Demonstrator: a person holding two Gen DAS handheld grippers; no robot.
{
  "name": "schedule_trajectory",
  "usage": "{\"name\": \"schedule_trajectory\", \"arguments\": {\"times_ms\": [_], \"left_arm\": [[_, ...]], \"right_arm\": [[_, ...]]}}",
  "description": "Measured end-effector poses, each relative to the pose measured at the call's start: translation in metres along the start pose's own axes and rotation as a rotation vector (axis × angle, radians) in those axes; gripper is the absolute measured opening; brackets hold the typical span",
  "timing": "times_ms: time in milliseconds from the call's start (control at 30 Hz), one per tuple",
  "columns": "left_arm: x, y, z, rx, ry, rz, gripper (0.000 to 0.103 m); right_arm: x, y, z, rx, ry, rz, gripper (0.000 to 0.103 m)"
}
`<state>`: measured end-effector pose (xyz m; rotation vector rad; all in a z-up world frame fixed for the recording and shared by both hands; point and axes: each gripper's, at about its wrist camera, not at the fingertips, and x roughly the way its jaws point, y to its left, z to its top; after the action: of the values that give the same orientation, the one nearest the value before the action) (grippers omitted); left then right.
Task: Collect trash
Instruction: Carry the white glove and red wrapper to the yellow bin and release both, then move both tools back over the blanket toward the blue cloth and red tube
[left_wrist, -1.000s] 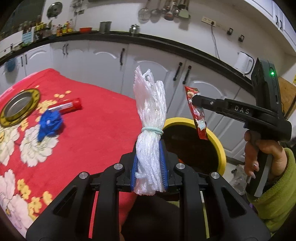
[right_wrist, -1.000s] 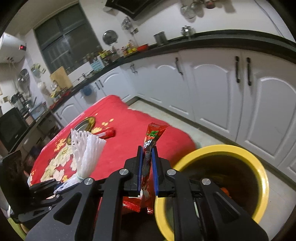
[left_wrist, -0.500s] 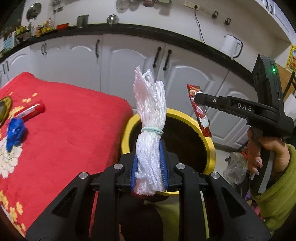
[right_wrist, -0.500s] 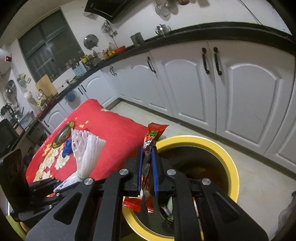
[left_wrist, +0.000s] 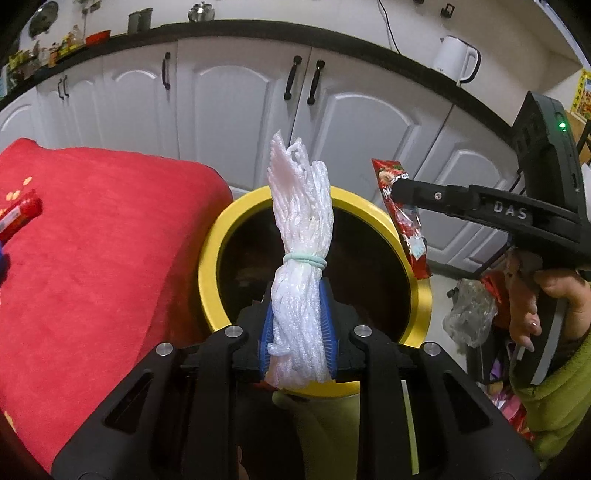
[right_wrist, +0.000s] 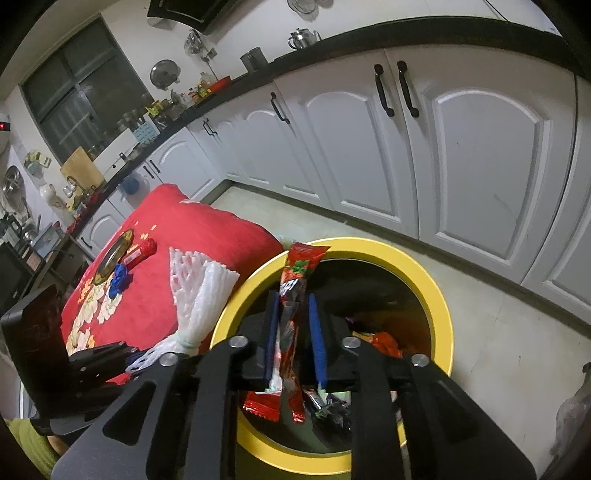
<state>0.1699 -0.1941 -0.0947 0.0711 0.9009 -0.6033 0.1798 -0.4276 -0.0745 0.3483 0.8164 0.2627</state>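
My left gripper (left_wrist: 298, 325) is shut on a white foam net bundle (left_wrist: 301, 236) tied with a pale green band, held upright over the near rim of the yellow trash bin (left_wrist: 210, 266). My right gripper (right_wrist: 293, 339) stands over the bin (right_wrist: 439, 306) with its blue pads parted; a red snack wrapper (right_wrist: 291, 325) hangs between them, touching the left pad only. In the left wrist view the right gripper (left_wrist: 397, 188) and wrapper (left_wrist: 404, 221) sit above the bin's right rim. The bundle shows in the right wrist view (right_wrist: 199, 291).
A table with a red flowered cloth (left_wrist: 92, 240) stands left of the bin, with a red tube (right_wrist: 142, 251), a blue crumpled scrap (right_wrist: 120, 280) and a round metal plate (right_wrist: 112, 254) on it. White cabinets (left_wrist: 229, 110) stand behind. The bin holds wrappers (right_wrist: 380, 343). A clear bag (left_wrist: 469, 314) lies right.
Both grippers have moved from over the table to over the yellow bin. The right gripper's pads have parted around the red wrapper. The left gripper still clamps the foam net.
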Motion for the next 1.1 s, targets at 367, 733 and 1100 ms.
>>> {"name": "schedule_trajectory", "arguments": {"times_ms": [367, 733, 1100], "left_arm": [[0.013, 0.001, 0.0, -0.016, 0.01, 0.02, 0.062], [-0.026, 0.031, -0.001, -0.076, -0.116, 0.168, 0.092], [-0.09, 0.1, -0.003, -0.208, -0.271, 0.361, 0.092]], "right_arm": [[-0.01, -0.015, 0.002, 0.034, -0.03, -0.017, 0.045], [-0.016, 0.014, 0.011, -0.021, -0.081, 0.007, 0.061], [0.008, 0.08, 0.026, -0.149, -0.067, 0.081, 0.069]]}}
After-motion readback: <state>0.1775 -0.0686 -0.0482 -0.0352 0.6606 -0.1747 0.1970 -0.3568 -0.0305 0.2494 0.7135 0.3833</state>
